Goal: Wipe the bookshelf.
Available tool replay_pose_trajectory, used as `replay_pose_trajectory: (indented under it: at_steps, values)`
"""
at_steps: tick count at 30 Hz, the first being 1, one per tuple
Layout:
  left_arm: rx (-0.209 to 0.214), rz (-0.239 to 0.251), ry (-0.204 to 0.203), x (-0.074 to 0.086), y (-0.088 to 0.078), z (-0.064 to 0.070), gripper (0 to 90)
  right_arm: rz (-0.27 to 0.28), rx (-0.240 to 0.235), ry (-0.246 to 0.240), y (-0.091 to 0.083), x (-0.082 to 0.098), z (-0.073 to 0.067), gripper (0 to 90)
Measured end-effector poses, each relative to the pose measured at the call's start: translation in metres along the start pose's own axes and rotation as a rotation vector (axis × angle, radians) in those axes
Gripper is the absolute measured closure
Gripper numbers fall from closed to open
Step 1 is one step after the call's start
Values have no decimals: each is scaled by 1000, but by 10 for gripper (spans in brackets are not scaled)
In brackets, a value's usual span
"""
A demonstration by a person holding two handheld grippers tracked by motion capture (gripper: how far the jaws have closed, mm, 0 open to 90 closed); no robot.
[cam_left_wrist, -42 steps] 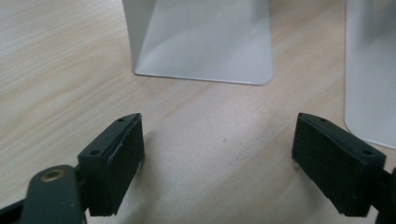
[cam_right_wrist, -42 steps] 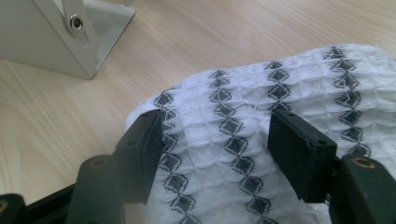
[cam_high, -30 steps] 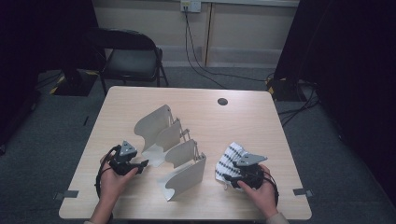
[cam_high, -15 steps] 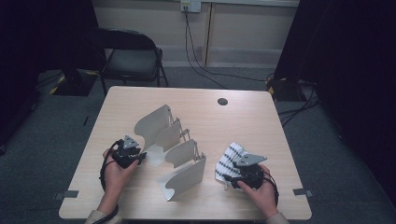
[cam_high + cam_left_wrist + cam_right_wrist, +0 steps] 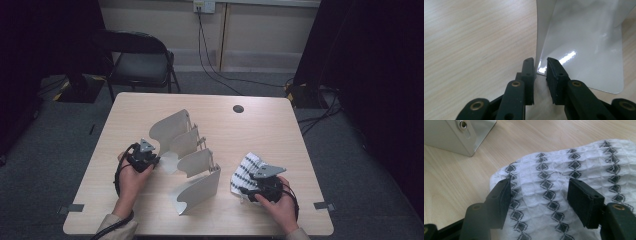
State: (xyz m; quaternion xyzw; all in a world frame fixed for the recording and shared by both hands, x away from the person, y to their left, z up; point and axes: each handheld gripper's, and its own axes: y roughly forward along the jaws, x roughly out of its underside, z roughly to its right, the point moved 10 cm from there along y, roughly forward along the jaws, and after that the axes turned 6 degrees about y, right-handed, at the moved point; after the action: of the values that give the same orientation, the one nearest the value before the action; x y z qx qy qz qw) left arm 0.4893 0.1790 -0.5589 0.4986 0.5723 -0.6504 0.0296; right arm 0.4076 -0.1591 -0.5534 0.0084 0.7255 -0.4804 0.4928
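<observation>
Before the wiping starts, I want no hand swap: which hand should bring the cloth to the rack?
Right. Its gripper has jaws astride the patterned cloth; the left gripper has just closed on the white rack's panel.

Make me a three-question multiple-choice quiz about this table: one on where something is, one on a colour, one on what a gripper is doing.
1. Where does the cloth lie?
A. on the chair
B. on the table by the right gripper
C. on the floor

2. What pattern does the cloth show?
A. red stripes
B. plain blue
C. white with dark diamonds

3. What is the left gripper doing?
A. pinching the edge of a glossy white panel
B. holding the cloth
C. resting open, far from everything

Answers:
1 B: in the high view the cloth lies on the table under the right gripper.
2 C: the right gripper view shows white weave with rows of dark diamonds.
3 A: the left gripper has its fingers closed on the panel edge, having just been closing.
</observation>
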Motion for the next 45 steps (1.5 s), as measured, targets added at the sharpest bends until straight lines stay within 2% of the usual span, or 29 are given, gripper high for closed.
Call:
replay_pose_trajectory:
  at_steps: [5, 6, 8, 11, 14, 17, 20, 23, 25, 30, 32, 34, 35, 36, 37, 39, 40, 44, 45]
  values:
    - [15, 9, -11, -8, 8, 1, 759, 1, 5, 6, -3, 1, 3, 355]
    - [12, 6, -12, -8, 7, 1, 743, 2, 6, 6, -3, 1, 3, 355]
    - [15, 6, -24, -6, 6, 1, 642, 3, 9, 2, -5, 0, 2, 356]
    - [20, 2, -17, -1, 0, 4, 620, -3, 25, 6, -9, 0, 4, 376]
    - [38, -2, -24, 6, -7, 8, 552, -9, 33, 17, -15, 0, 6, 416]
    - [38, -12, -12, 16, -18, 14, 489, -13, 32, 29, -18, 2, 6, 456]
    - [55, -10, -21, 22, -25, 21, 427, -27, 39, 43, -18, 6, 6, 458]
    - [68, -15, -9, 27, -31, 25, 383, -17, 25, 31, -17, 6, 2, 451]
    - [70, -12, -10, 30, -33, 28, 355, -33, 11, 39, -14, 9, 1, 449]
    - [73, -5, 17, 35, -35, 32, 287, -50, -9, 41, -13, 18, 7, 455]
    - [86, 8, -2, 36, -35, 35, 237, -69, 16, 41, -18, 21, 14, 454]
    - [91, 14, -5, 37, -34, 36, 214, -79, 54, 73, -25, 24, 23, 451]
    - [97, 17, -12, 37, -34, 37, 196, -83, 116, 85, -31, 24, 31, 439]
    - [101, 22, -14, 38, -34, 37, 189, -82, 158, 82, -35, 23, 36, 418]
    - [101, 22, -9, 38, -34, 36, 181, -64, 166, 91, -37, 20, 37, 415]
    - [101, 31, -10, 38, -34, 36, 171, -19, 151, 132, -37, 13, 35, 392]
    - [103, 34, -8, 39, -34, 36, 166, -15, 145, 141, -34, 11, 34, 386]
    - [105, 43, -11, 39, -33, 36, 152, -46, 122, 139, -13, 10, 28, 401]
    - [105, 46, -9, 39, -33, 36, 148, -61, 124, 114, -7, 10, 27, 407]
